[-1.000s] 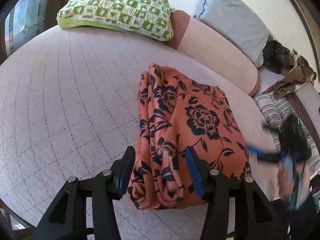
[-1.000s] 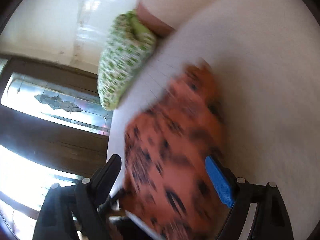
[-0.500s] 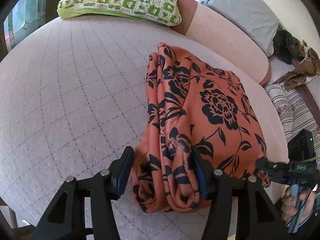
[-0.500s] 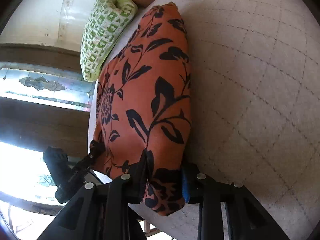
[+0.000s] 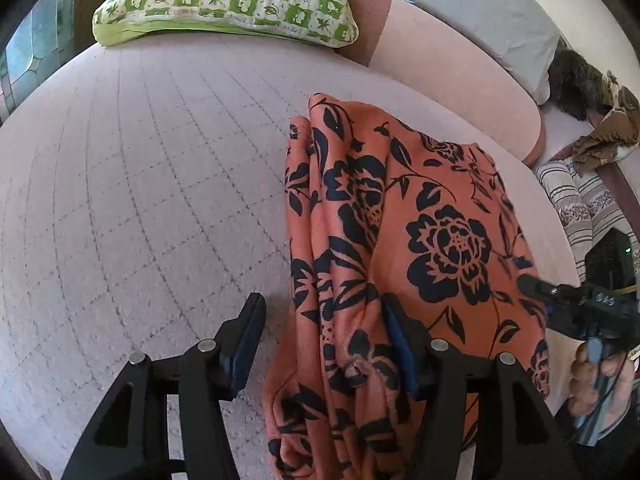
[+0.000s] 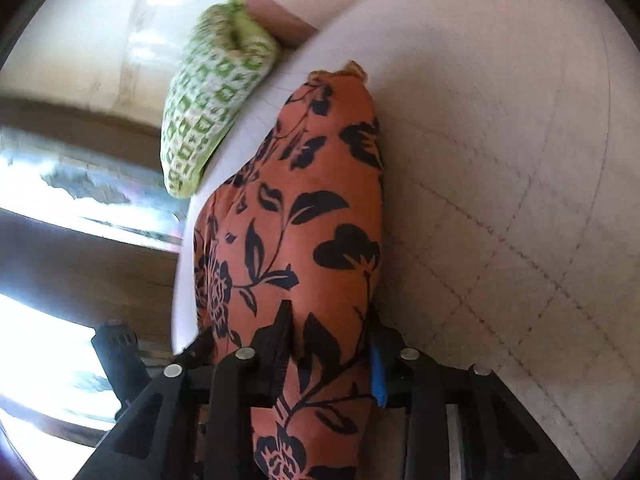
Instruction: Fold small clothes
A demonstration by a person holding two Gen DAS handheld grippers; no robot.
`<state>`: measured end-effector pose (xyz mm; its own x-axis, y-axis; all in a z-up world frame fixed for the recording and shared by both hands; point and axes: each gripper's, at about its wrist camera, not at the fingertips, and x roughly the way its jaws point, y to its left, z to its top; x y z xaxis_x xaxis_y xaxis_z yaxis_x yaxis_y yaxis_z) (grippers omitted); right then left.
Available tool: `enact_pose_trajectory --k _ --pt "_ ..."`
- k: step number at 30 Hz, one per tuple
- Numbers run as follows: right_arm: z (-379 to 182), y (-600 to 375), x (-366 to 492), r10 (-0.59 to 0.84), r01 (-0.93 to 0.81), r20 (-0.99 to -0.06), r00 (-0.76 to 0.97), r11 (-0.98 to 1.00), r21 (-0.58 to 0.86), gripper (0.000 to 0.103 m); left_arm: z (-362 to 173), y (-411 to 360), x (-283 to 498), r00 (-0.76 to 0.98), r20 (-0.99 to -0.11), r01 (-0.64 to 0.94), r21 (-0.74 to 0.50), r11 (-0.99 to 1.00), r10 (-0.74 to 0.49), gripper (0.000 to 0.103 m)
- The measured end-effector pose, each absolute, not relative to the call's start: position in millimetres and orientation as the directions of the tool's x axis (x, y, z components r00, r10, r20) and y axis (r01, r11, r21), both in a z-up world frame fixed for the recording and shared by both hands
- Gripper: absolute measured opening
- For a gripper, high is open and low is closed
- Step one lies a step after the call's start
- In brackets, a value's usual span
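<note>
Orange floral garment, folded into a long bundle, is lying on the quilted pink bed below a green checked pillow. Right claw is pinching its near end, while left claw, jaws having just widened, is straddling the bundle's left folds unclamped.

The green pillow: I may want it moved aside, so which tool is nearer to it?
Left, though neither is close. The left tool and right tool are both at the orange cloth's near end; the green pillow lies beyond its far end.
</note>
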<state>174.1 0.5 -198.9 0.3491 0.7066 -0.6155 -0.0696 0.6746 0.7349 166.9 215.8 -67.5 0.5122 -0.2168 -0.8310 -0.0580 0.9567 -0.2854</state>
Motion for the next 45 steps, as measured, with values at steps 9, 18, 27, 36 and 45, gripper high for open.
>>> enact_pose_trajectory --k 9,18,27,36,45 --pt "-178.8 -12.1 198.1 0.734 -0.058 -0.538 0.415 0.611 0.789 0.091 -70.7 217.7 165.0 0.524 -0.829 -0.048 -0.260 0.964 -0.197 0.062" --pt "-192.6 9.5 231.8 0.638 -0.064 -0.668 0.384 0.740 0.670 0.034 -69.2 213.3 164.9 0.528 -0.829 -0.039 -0.241 0.970 -0.185 0.063" --pt "-192.1 5.6 215.6 0.649 -0.017 -0.648 0.398 0.712 0.702 0.085 -65.4 219.1 163.9 0.531 -0.823 -0.050 -0.267 0.962 -0.200 0.062" --pt "-123.3 12.8 156.4 0.622 -0.218 -0.595 0.508 0.762 0.610 0.085 -51.3 275.4 211.3 0.510 -0.724 -0.047 -0.562 0.826 -0.464 0.064" --pt "-144.4 85.1 145.1 0.678 -0.388 -0.648 0.347 0.733 0.558 0.085 -85.2 273.6 275.7 0.437 -0.740 -0.065 -0.593 0.803 -0.511 0.018"
